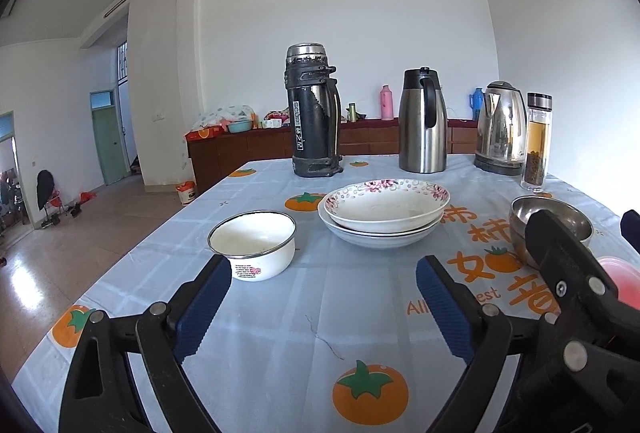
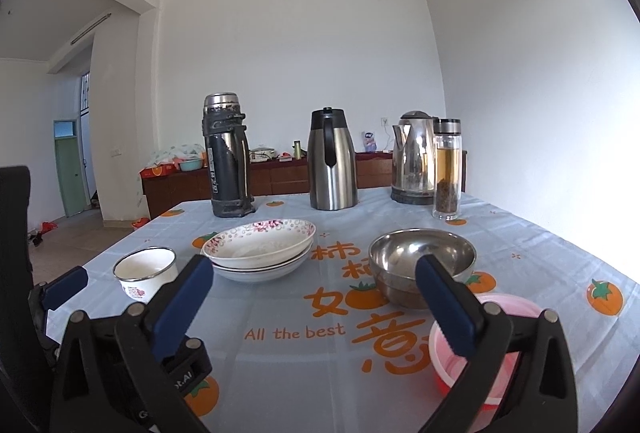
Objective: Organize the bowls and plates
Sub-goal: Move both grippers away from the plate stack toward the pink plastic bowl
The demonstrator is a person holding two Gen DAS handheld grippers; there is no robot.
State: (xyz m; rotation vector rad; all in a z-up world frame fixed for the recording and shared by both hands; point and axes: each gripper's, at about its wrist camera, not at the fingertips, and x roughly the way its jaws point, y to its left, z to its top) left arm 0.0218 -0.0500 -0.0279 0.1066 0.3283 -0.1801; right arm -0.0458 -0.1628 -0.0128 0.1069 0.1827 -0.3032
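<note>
A flower-rimmed plate rests on a plain white plate mid-table. To their left stands a white enamel bowl. On the right, steel bowls sit nested, with a pink plastic bowl nearer to me. My left gripper is open over bare cloth, its left finger just in front of the enamel bowl. My right gripper is open too, holding nothing; its right finger crosses in front of the steel and pink bowls.
At the table's far edge stand a black flask, a steel jug, an electric kettle and a glass tea bottle. A persimmon-print cloth covers the table. A wooden sideboard lines the far wall.
</note>
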